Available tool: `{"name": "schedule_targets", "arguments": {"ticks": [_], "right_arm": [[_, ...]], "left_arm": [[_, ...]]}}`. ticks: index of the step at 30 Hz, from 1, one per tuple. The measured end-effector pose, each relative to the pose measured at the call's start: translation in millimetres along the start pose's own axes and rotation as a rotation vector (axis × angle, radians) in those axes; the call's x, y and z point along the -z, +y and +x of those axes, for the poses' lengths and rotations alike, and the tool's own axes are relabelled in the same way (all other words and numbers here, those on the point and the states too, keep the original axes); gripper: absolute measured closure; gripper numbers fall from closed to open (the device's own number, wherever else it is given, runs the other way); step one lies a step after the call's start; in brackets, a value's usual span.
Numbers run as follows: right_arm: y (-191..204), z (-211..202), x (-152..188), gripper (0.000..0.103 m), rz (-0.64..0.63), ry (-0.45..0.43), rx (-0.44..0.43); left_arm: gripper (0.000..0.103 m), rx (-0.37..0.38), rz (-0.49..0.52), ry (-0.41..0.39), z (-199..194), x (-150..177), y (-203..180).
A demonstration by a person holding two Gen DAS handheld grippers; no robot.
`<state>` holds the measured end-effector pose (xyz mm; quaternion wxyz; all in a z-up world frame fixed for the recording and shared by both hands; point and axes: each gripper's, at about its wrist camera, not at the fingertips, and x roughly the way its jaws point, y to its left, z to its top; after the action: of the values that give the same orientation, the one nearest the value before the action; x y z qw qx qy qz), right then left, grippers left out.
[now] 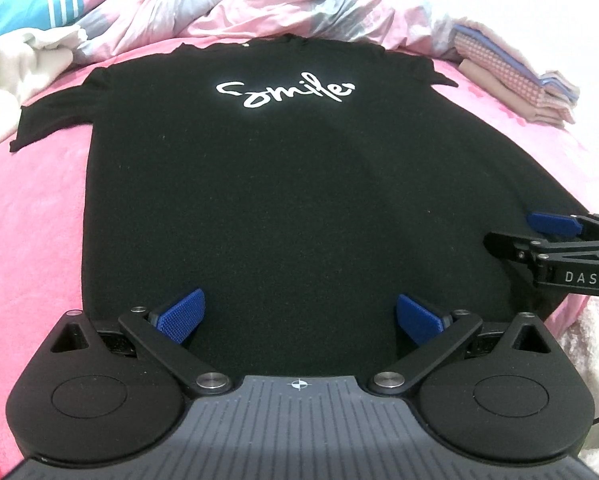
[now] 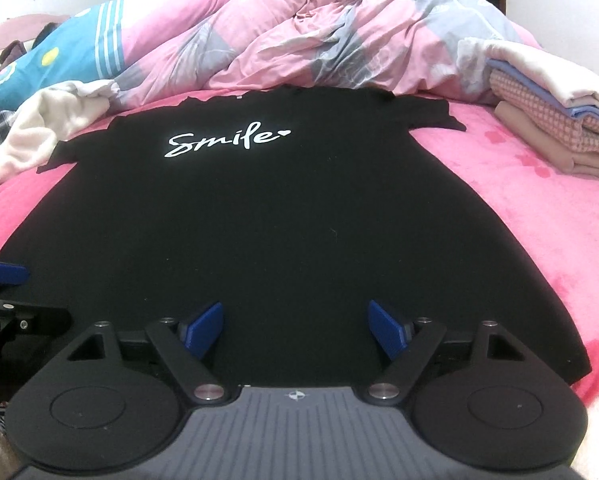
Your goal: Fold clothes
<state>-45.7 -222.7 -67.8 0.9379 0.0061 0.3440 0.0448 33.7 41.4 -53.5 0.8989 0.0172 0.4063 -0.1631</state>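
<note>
The black T-shirt [image 2: 267,216] lies spread flat, print side up, on the pink blanket [image 2: 539,216] that covers the bed, its hem toward the near edge and its collar toward the far side, where the crumpled pink duvet [image 2: 339,40] is heaped. Both short sleeves are out to the sides; the white "Smile" lettering [image 2: 223,142] sits across the chest. I see no fold in it yet, so I judge I am at the very start: the shirt is laid out and I am lining up for the first grasp.

My right gripper [image 2: 295,330] hovers over the hem near the shirt's right bottom corner, jaws well apart, nothing between the pads. My left gripper [image 1: 299,320] sits over the hem toward the left bottom corner, also wide open and empty. In the left wrist view the right gripper comes in from the right edge.

Off toward the bed's far right corner a stack of folded clothes [image 2: 555,128] waits.

Next, I think each gripper must drop to the hem, pinch both fabric layers, then carry the bottom edge up toward the collar without dragging the shirt askew.
</note>
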Motion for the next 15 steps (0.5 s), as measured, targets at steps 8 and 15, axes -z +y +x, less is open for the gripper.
{"name": "schedule_targets", "arguments": {"ticks": [8,15], "right_arm": [[-1.1,0.4,0.3,0.02,0.004,0.001,-0.005],[-1.2,0.9,-0.1,0.02,0.005,0.003,-0.006]], "left_arm": [[0.0,0.0,-0.004,0.005,0.6,-0.6,1.1],[0.0,0.002,-0.008,0.007,1.0,-0.4,1.3]]}}
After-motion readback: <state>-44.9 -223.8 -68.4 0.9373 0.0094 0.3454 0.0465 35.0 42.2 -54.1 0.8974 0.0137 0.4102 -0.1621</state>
